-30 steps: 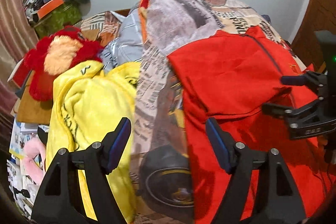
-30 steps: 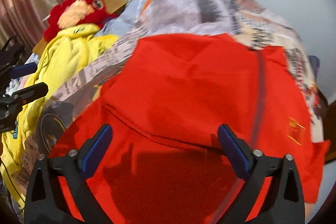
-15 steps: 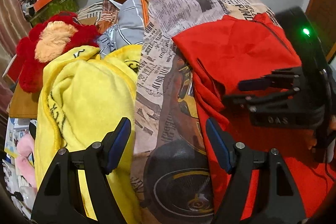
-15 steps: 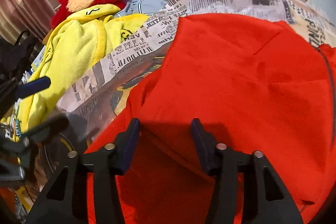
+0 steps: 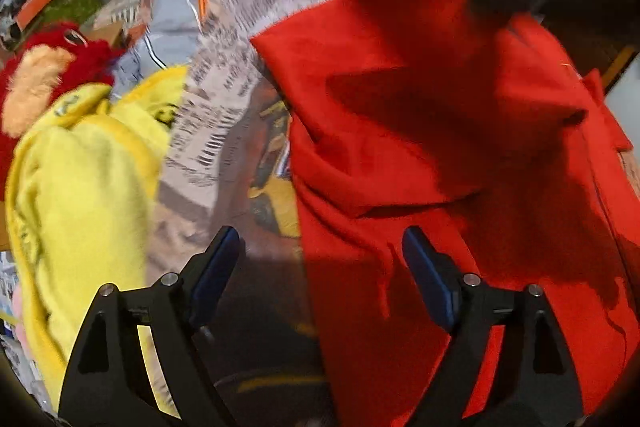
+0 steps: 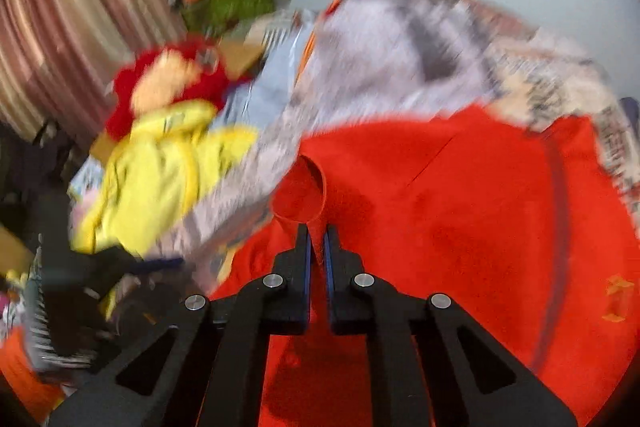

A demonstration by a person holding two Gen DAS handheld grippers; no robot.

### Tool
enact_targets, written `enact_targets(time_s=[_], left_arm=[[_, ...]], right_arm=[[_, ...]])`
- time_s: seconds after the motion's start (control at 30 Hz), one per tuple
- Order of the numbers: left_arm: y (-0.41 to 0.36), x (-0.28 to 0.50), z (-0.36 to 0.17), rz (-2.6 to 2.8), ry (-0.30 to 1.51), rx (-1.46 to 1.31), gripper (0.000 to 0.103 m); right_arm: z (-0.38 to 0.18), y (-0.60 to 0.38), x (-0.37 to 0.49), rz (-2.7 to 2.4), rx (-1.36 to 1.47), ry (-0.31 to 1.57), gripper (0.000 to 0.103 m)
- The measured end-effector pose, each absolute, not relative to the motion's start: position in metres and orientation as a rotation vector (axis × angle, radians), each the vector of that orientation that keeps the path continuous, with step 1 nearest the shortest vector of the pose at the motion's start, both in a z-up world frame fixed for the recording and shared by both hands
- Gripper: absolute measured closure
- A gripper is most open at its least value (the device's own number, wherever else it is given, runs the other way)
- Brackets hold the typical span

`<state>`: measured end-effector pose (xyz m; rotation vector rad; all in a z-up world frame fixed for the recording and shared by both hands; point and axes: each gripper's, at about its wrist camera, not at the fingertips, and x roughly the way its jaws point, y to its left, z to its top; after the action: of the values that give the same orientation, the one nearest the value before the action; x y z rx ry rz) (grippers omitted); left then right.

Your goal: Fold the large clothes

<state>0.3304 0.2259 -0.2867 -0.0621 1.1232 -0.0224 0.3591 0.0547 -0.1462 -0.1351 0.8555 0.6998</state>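
A large red garment (image 5: 440,115) lies spread on a newspaper-print bedsheet (image 5: 224,99). In the right wrist view my right gripper (image 6: 316,247) is shut on a raised fold of the red garment (image 6: 460,211), lifting its left edge up off the bed. My left gripper (image 5: 320,267) is open and empty, hovering low over the garment's left edge where it meets the sheet. The left gripper also shows blurred at the lower left of the right wrist view (image 6: 132,263).
A yellow garment (image 5: 80,187) is heaped to the left, with a red plush toy (image 5: 44,75) behind it. Clutter and a green item (image 6: 236,3) sit at the far left by the striped curtain (image 6: 72,27). A pale wall stands behind the bed.
My right gripper has closed on the red garment's left edge and lifted it. The right gripper has left the left wrist view. Both views are blurred with motion.
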Motion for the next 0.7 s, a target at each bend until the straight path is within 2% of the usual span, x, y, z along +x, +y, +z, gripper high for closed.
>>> enact_targets(time_s=[0.13, 0.2, 0.33, 0.5, 0.7], left_arm=[[0.229, 0.355, -0.308, 0.095, 1.176, -0.012, 0.018], [0.233, 0.361, -0.307, 0.13, 1.174, -0.012, 0.014], [0.255, 0.359, -0.292, 0.303, 1.086, -0.088, 0.014], [0.284, 0.345, -0.287, 0.405, 1.055, -0.234, 0.014], [0.267, 0.335, -0.29, 0.444, 1.075, -0.154, 0.014]], right_arm=[[-0.096, 0.0, 0.378, 0.618, -0.01, 0.745, 0.098], [-0.079, -0.027, 0.382, 0.577, 0.029, 0.706, 0.098], [-0.059, -0.088, 0.386, 0.473, 0.083, 0.65, 0.098], [-0.078, -0.147, 0.382, 0.374, 0.121, 0.697, 0.098], [-0.117, -0.196, 0.364, 0.329, 0.164, 0.809, 0.098]])
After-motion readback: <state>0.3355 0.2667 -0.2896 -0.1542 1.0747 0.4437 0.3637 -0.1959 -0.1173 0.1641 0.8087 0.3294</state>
